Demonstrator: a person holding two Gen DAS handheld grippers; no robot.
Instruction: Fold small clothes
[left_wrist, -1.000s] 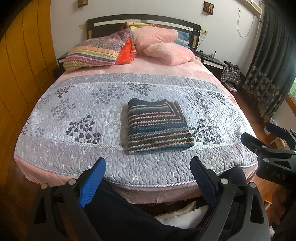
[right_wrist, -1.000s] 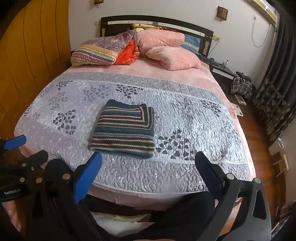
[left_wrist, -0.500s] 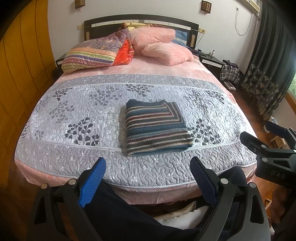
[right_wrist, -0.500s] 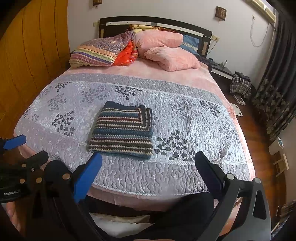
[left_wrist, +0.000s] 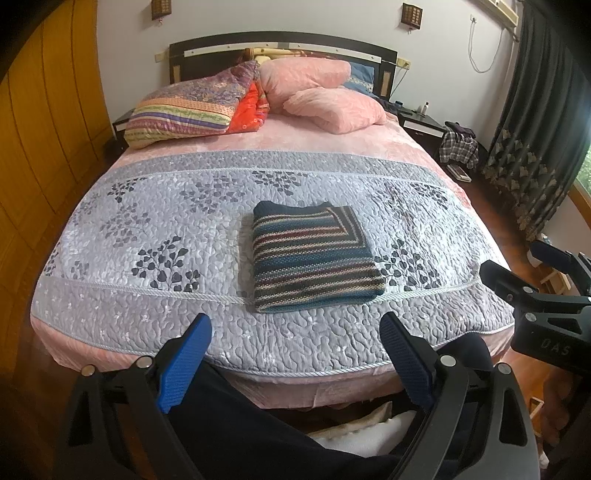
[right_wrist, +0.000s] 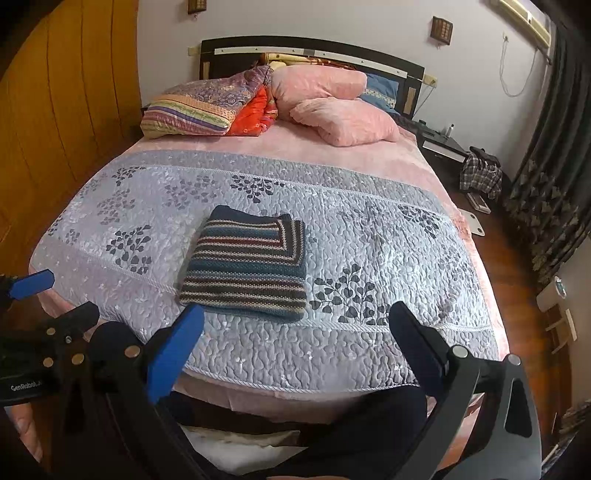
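A striped knit sweater (left_wrist: 314, 254) (right_wrist: 251, 266) lies folded into a neat rectangle on the grey quilted bedspread (left_wrist: 155, 229) (right_wrist: 388, 243), near the bed's foot. My left gripper (left_wrist: 295, 328) hangs open off the foot of the bed, short of the sweater, with nothing between its blue pads. My right gripper (right_wrist: 295, 317) is open too, also back from the bed edge and empty. Each gripper shows at the side of the other's view: the right one (left_wrist: 546, 280) and the left one (right_wrist: 33, 306).
Pillows (left_wrist: 325, 96) and a folded colourful quilt (left_wrist: 192, 107) are piled at the headboard. A wooden wardrobe (left_wrist: 40, 140) stands left, dark curtains (left_wrist: 539, 122) and a nightstand (left_wrist: 421, 122) right. A person's dark trouser legs (left_wrist: 236, 432) fill the bottom of both views.
Both grippers have drawn back slightly from the bed; the sweater looks a little farther away. It has not moved on the bedspread.
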